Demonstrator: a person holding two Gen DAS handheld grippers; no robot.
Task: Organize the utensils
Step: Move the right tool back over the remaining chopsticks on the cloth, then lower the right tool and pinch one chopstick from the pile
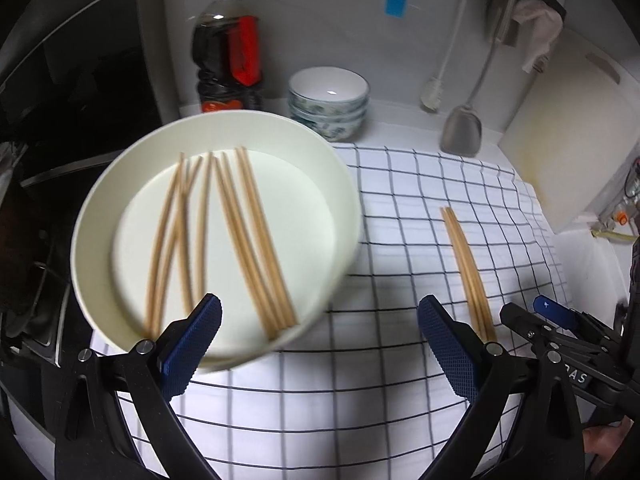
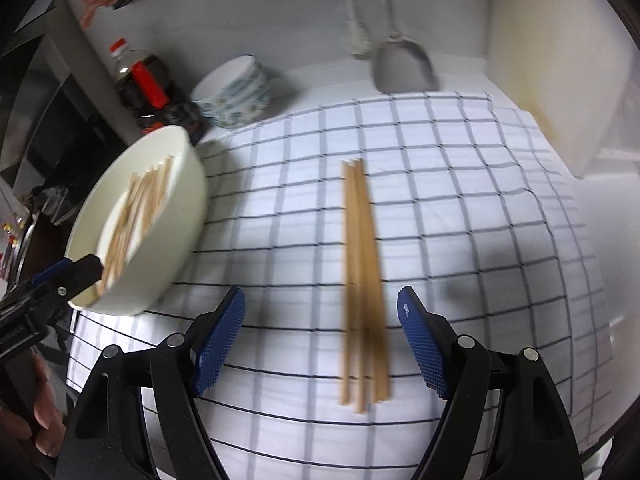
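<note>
A white bowl [image 1: 224, 136] holds several wooden chopsticks [image 1: 240, 236] and stands on the left part of the checked cloth [image 1: 392, 208]. My left gripper [image 1: 320, 302] is open wide, with its left pad over the bowl's near rim and its right pad above the cloth. A small bundle of chopsticks [image 2: 362, 280] lies straight on the cloth. My right gripper [image 2: 322, 292] is open just above the near end of this bundle, a finger on each side and neither touching it. In the right wrist view the bowl [image 2: 176, 200] sits at the left, with the left gripper [image 2: 76, 268] at its rim.
Against the back wall stand a dark sauce bottle [image 1: 228, 52] and a stack of patterned bowls [image 1: 328, 100]. A metal spatula [image 1: 460, 132] and a brush [image 1: 432, 96] hang there. A white cutting board [image 1: 572, 132] leans at the right. A dark stove [image 1: 60, 80] lies left of the cloth.
</note>
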